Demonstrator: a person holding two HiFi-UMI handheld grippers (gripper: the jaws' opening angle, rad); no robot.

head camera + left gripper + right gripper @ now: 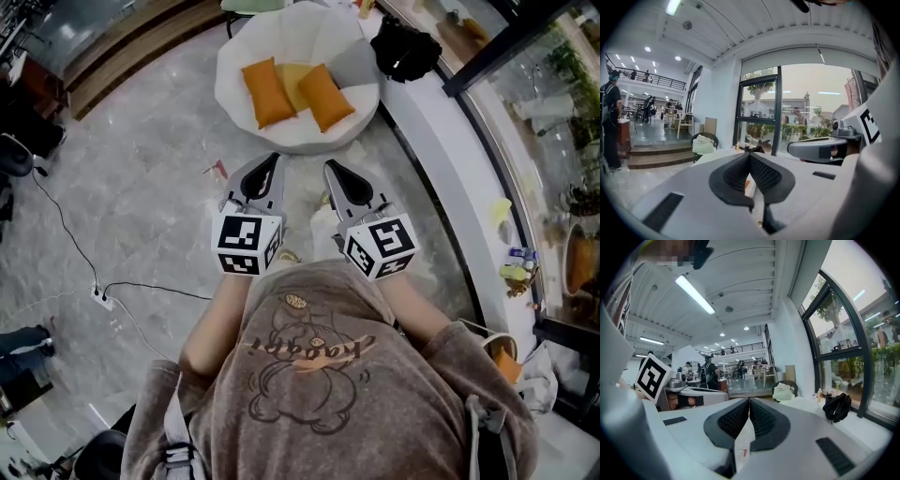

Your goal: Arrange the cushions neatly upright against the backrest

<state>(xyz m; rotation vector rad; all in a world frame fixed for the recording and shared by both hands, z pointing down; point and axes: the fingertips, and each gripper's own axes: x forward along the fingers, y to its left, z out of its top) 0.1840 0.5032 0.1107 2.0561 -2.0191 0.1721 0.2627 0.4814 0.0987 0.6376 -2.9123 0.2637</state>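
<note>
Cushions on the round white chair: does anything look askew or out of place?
Yes. On the white chair, the left orange cushion and right orange cushion splay at different angles over a yellow cushion, a grey cushion beside them; none line up. A reddish scrap lies on the floor.

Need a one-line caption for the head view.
Left tongs and right tongs, both shut and empty, point toward a white round chair holding two orange cushions.
</note>
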